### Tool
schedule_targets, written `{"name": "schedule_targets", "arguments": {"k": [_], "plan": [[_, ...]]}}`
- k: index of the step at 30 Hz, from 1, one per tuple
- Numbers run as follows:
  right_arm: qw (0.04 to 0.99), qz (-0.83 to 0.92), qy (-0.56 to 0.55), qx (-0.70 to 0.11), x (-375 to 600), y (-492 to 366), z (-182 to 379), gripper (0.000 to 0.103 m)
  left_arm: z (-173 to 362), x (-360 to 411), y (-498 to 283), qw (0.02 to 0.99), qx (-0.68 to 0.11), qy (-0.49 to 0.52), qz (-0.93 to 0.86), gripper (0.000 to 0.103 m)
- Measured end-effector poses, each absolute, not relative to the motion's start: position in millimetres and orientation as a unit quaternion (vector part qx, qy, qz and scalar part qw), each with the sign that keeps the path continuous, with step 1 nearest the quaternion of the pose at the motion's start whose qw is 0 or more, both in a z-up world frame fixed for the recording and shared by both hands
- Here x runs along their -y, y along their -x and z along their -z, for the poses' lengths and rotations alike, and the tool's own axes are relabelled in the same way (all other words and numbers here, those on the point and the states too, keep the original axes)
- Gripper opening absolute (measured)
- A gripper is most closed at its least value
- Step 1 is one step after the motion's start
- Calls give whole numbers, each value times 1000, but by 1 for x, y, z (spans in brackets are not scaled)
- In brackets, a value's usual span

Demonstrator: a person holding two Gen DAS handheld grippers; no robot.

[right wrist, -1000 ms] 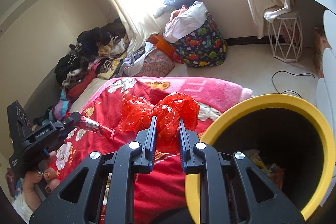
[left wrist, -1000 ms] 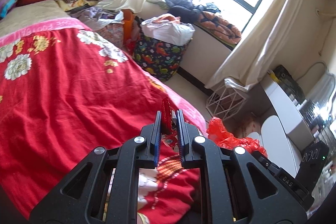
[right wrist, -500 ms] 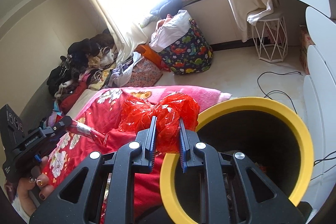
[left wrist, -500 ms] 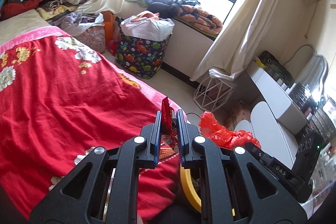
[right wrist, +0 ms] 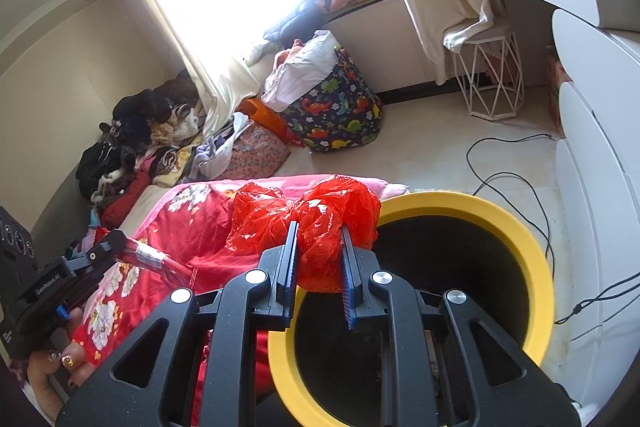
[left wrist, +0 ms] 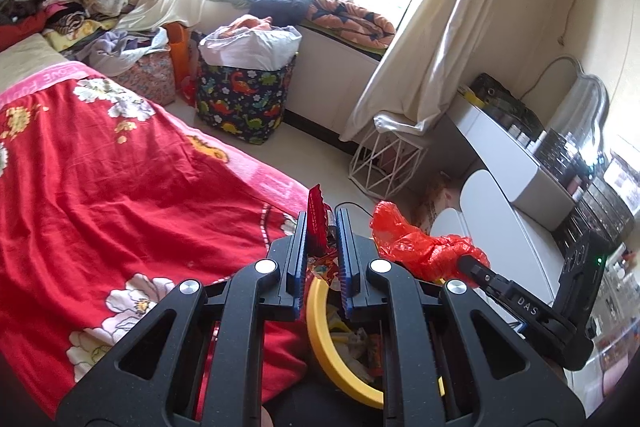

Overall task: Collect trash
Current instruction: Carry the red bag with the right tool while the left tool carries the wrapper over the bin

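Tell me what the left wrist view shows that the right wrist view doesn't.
Only the left wrist view: trash lying inside the yellow-rimmed bin, and the dressing table's mirror.

Only the right wrist view: a black cable on the floor, and the person's hand under the left claw.

Both: the left claw shut on a red wrapper, the right claw shut on a red plastic bag, the red bedspread, and the dinosaur-print basket.

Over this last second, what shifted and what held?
Both claws carried their loads off the red bedspread toward the yellow-rimmed bin; its rim now sits under both. Unchanged: left claw clamps the red wrapper, right claw the red plastic bag.
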State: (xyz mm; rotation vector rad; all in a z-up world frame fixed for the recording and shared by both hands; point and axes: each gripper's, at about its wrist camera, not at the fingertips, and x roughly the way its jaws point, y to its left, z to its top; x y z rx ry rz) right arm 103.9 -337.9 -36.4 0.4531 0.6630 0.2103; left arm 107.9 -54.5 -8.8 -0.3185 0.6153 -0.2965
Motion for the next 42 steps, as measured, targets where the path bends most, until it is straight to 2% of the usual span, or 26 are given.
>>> {"name": "schedule_targets", "arguments": {"k": [42], "plan": [[909,-9,-236,-344,393,-91,64,19,31,130,-104,913,-338,89,208,9]]}}
